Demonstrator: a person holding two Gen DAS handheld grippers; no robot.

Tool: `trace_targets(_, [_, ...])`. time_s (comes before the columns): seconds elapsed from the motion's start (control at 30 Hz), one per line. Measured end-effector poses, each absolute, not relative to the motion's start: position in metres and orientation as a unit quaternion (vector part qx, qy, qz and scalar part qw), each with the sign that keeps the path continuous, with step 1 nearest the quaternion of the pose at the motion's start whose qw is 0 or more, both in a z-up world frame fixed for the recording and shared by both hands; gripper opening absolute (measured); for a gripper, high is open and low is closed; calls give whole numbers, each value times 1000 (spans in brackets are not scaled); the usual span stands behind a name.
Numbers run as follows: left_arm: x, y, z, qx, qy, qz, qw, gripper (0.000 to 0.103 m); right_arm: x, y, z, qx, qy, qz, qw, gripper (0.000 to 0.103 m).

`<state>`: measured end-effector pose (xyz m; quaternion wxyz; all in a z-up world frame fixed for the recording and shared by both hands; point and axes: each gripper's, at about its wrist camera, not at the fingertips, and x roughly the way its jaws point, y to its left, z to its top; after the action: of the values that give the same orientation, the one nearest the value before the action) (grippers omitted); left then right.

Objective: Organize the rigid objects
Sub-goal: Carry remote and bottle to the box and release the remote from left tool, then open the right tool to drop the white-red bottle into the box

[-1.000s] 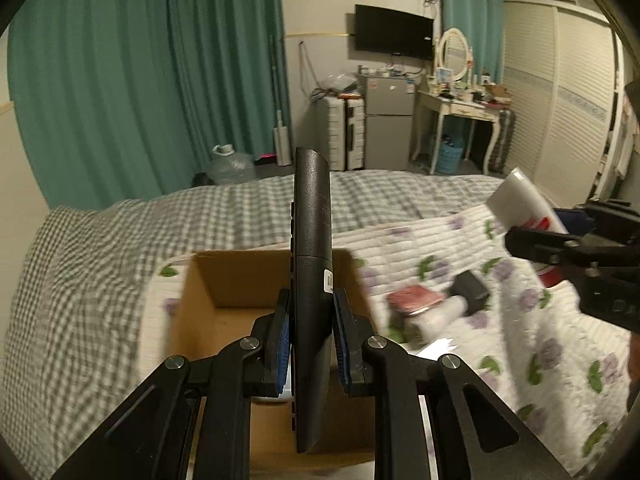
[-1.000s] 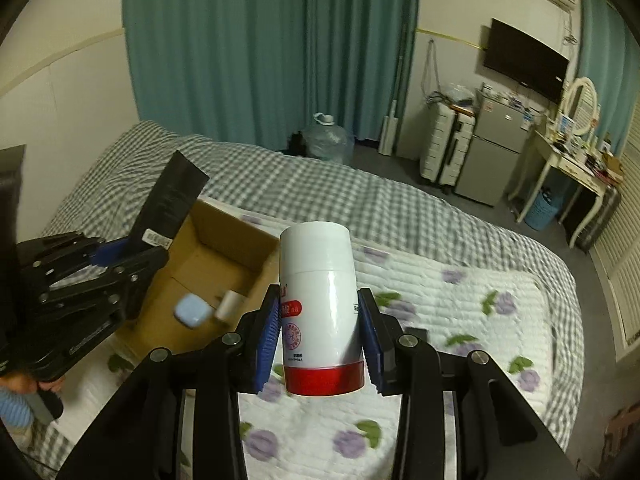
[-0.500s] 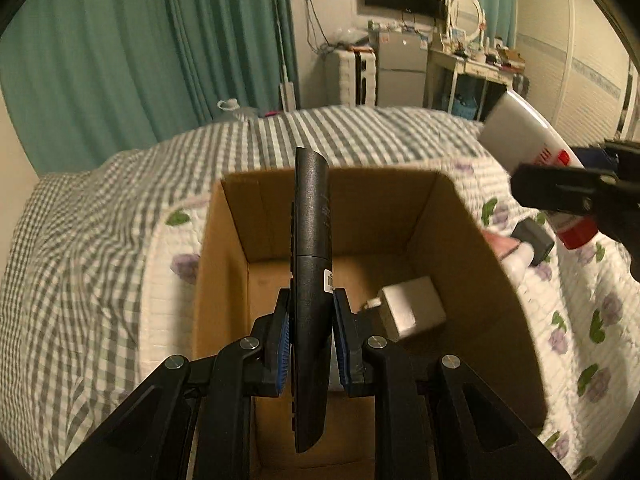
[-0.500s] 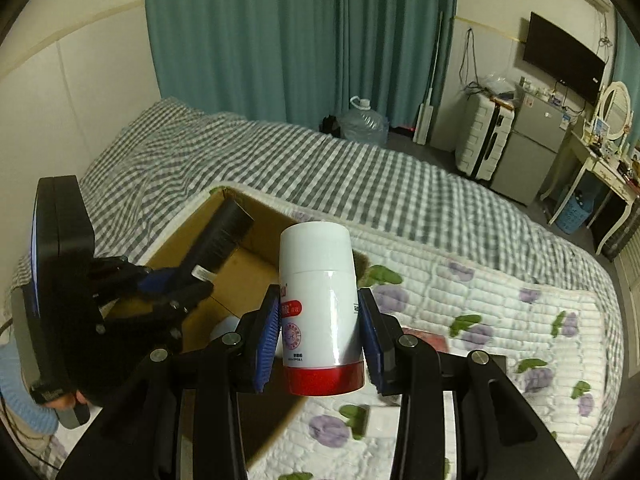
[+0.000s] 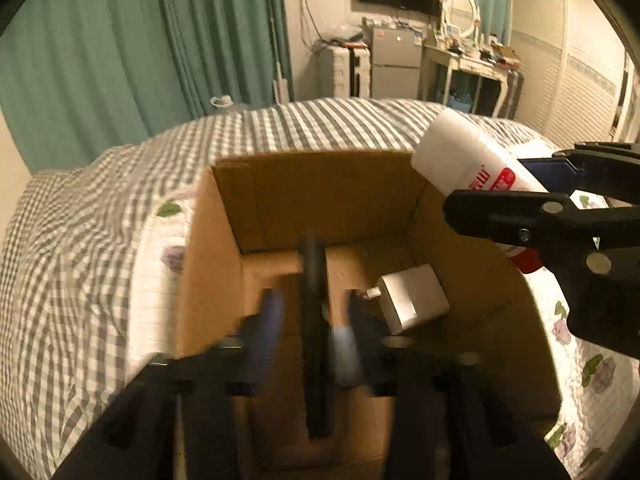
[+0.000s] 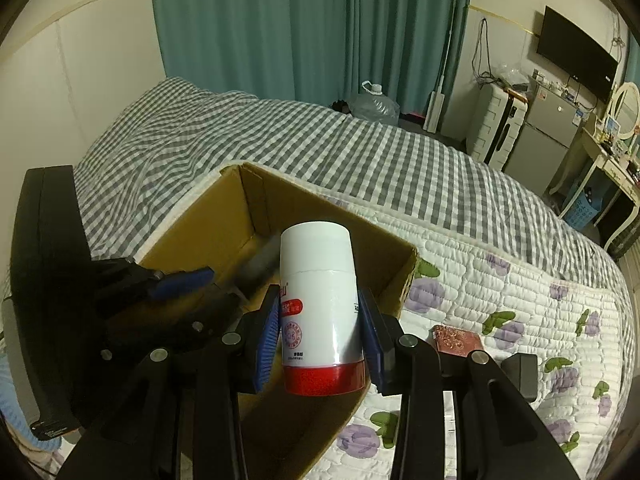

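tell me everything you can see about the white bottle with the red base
The white bottle is a smooth, plastic-looking cylinder with a white cap, a red band at the base and a red-printed label. The right claw clamps its lower body between blue pads. It is held above the right edge of the open cardboard box.

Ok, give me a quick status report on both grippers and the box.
Left gripper open, black remote loose between its fingers over the cardboard box. Right gripper shut on white bottle at the box's edge. White charger already inside.
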<state>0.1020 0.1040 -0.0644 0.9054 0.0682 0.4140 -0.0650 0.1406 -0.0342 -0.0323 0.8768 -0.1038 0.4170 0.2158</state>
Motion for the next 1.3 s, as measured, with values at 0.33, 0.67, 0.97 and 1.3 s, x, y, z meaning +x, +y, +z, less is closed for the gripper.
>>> trace_targets(0.33, [81,119,-38,35,381,-55,922,64,126,-37,-19,-98,406,210,884,36])
trace_targets(0.67, [73,143,-28,9,371,-33,928,65,121,-23,-71,-96,445,206,866,36])
trace_targets(0.97, [74,142,-33,16,372,-28,927,65,115,-32,-83,-76,452,209,864,55])
trace_targets(1.3, [66,119,-30,44,375,-21,926,66,105,-102,-29,-58,402,165,899,85])
